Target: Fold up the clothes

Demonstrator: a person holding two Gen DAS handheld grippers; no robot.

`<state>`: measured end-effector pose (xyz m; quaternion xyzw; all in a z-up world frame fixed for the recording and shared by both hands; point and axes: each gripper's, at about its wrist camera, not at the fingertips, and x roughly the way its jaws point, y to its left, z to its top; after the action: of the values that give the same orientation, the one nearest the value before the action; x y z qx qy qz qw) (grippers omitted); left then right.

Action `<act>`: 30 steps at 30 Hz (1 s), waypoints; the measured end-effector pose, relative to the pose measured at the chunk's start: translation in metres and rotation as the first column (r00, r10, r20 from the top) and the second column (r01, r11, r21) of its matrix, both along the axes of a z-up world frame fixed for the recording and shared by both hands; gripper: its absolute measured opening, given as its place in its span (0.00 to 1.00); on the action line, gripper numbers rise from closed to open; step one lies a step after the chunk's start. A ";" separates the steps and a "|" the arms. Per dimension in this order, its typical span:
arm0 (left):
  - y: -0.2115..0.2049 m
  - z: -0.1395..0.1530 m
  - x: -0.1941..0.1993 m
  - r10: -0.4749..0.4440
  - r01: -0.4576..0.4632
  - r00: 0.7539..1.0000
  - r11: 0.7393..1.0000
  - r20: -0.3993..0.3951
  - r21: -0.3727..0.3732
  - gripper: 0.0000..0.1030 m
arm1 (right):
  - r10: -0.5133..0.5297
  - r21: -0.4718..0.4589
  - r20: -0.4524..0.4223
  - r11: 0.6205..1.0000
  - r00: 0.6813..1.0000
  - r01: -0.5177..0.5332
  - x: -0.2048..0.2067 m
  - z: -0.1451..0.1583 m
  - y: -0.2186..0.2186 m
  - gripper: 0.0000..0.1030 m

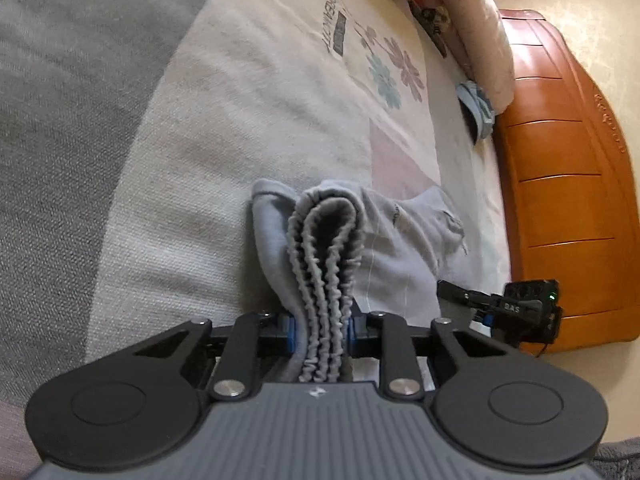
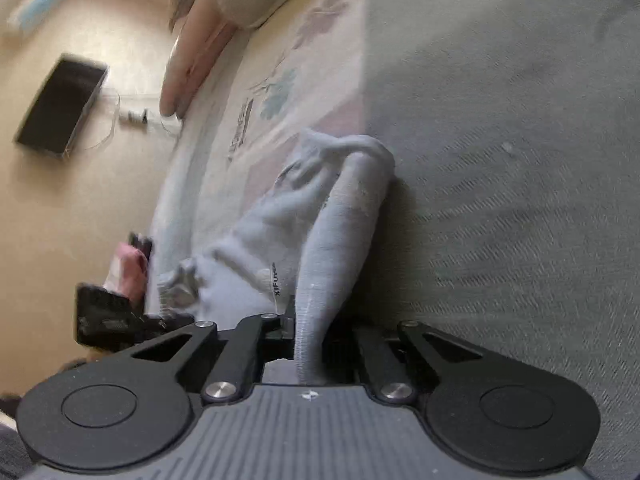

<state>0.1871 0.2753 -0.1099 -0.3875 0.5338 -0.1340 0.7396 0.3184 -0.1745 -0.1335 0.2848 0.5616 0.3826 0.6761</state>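
Left wrist view: the left gripper [image 1: 320, 330] is clamped on the ribbed elastic waistband [image 1: 324, 264] of pale grey shorts [image 1: 400, 240]. Right gripper [image 2: 308, 330] pinches a thin fold of the same cloth. Light, limp knit lies bunched on the floral bedsheet [image 1: 280, 100]; hems give the surest hold. Beyond stands a glossy wooden footboard [image 1: 560, 160].

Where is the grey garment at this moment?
The grey garment lies on the floral sheet, its ribbed waistband pinched in the left gripper and another part in the right gripper.
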 end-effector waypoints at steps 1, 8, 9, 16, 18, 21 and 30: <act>-0.002 0.003 0.000 0.005 -0.005 1.000 1.000 -0.002 0.007 0.20 | -0.011 0.002 0.001 1.000 1.000 0.011 -0.002 0.000 -0.001 0.05; -0.015 0.031 0.000 -0.020 0.019 0.997 1.000 0.079 0.018 0.20 | -0.050 -0.038 0.075 0.998 0.996 0.053 -0.022 0.027 0.007 0.07; -0.017 0.036 0.001 -0.029 0.027 0.995 0.999 0.091 0.023 0.20 | -0.055 -0.023 0.084 0.998 0.995 0.057 -0.025 0.032 0.005 0.07; -0.047 0.070 0.021 -0.113 0.106 0.979 0.993 0.170 0.051 0.20 | -0.081 0.007 0.182 0.997 0.980 0.081 -0.041 0.071 -0.003 0.08; -0.057 0.080 0.030 -0.146 0.138 0.970 0.989 0.195 0.056 0.19 | -0.105 0.012 0.204 0.994 0.973 0.104 -0.045 0.079 -0.010 0.08; -0.078 0.093 0.050 -0.211 0.198 0.952 0.977 0.221 0.077 0.20 | -0.163 0.024 0.228 0.987 0.960 0.162 -0.052 0.090 -0.030 0.08; -0.193 0.112 0.131 -0.443 0.427 0.859 0.896 0.257 0.119 0.20 | -0.371 0.015 0.302 0.923 0.878 0.385 -0.084 0.112 -0.120 0.09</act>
<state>0.3186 0.0822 0.0019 -0.2128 0.5020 -0.3351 0.7684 0.2347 -0.2950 -0.0220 0.3123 0.3948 0.2691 0.8211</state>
